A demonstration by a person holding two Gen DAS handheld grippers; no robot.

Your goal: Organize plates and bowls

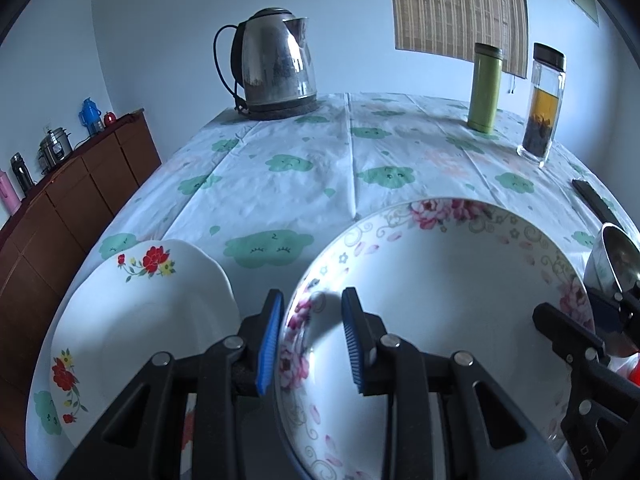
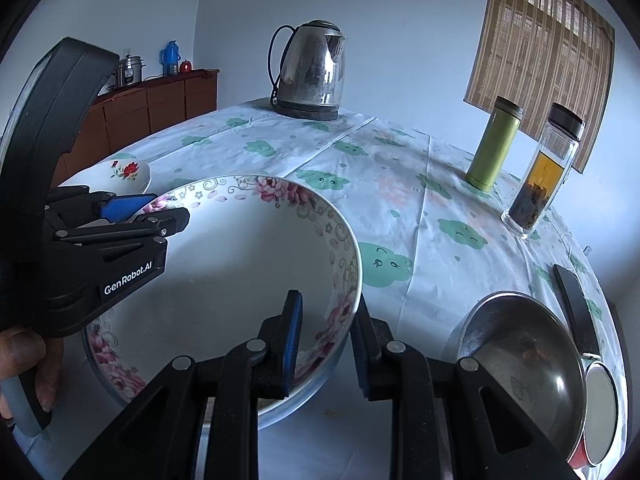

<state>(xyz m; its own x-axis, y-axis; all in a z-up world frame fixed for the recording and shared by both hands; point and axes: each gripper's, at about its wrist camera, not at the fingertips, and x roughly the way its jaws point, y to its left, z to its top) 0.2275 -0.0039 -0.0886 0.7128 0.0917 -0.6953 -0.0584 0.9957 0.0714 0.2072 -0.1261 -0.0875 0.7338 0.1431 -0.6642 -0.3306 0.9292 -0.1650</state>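
Note:
A large white bowl with pink flowers (image 1: 448, 280) (image 2: 248, 264) is in front of both grippers. My left gripper (image 1: 314, 340) straddles its left rim, one finger outside and one inside, and shows from the side in the right wrist view (image 2: 160, 212). My right gripper (image 2: 328, 344) straddles the bowl's right rim the same way, and part of it shows in the left wrist view (image 1: 568, 320). Both seem closed on the rim. A white plate with red flowers (image 1: 136, 320) (image 2: 120, 172) lies to the left. A steel bowl (image 2: 524, 356) (image 1: 612, 260) sits to the right.
A steel kettle (image 1: 272, 68) (image 2: 312, 72) stands at the table's far edge. A green flask (image 1: 484, 88) (image 2: 496, 144) and a glass tea bottle (image 1: 542, 104) (image 2: 544, 172) stand far right. A black flat object (image 2: 576, 312) lies beside the steel bowl. A brown cabinet (image 1: 72, 208) stands left.

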